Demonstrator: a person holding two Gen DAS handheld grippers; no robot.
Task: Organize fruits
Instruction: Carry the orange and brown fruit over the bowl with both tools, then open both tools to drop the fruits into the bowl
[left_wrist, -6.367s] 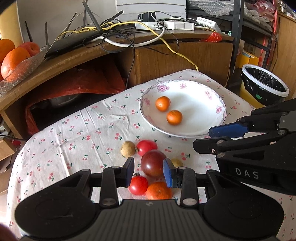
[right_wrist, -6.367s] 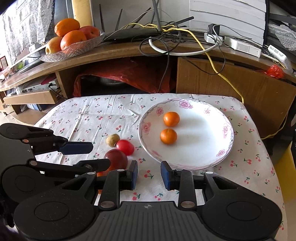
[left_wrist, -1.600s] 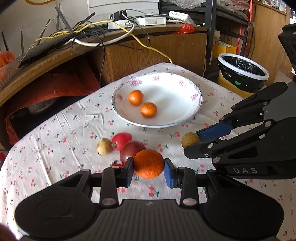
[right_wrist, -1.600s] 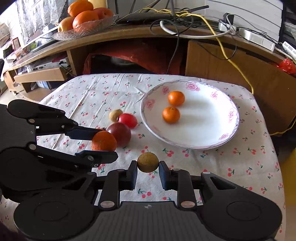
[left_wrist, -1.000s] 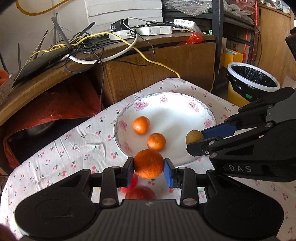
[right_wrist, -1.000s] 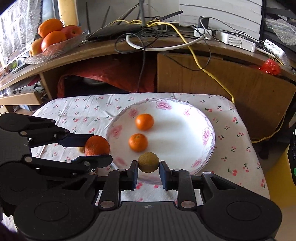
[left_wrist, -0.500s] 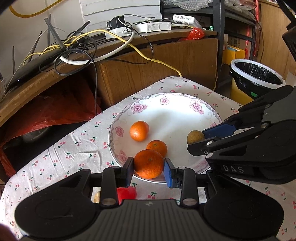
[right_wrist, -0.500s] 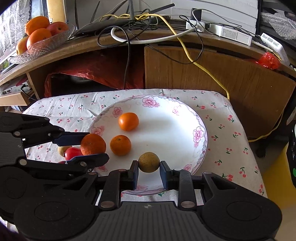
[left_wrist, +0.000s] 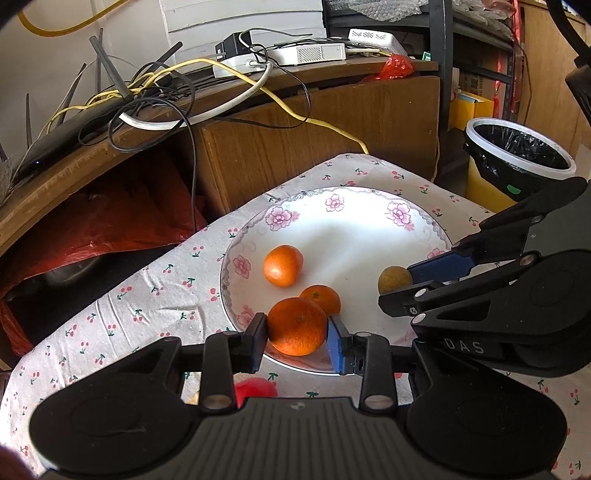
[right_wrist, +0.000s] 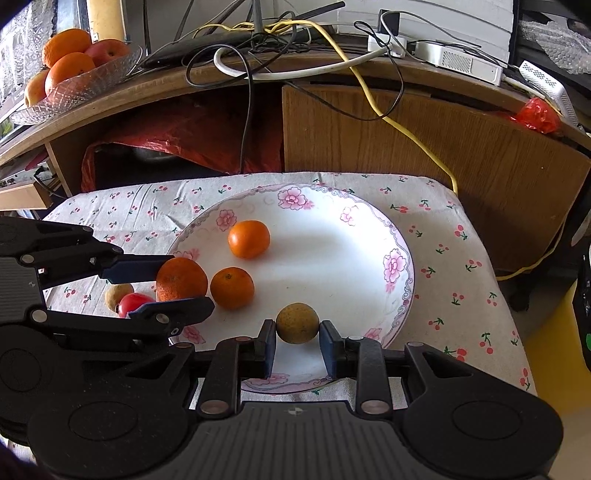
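Both claws, left (left_wrist: 297, 334) and right (right_wrist: 297, 341), have carried fruit over the plate (right_wrist: 369, 236)

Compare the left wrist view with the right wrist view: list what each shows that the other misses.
Left wrist only: a black-lined bin.

Right wrist only: a glass bowl of fruit on the shelf.

Both: the flowered plate holding two small oranges, the left tongs shut on an orange, the right tongs shut on a small brown fruit, a red fruit on the tablecloth.
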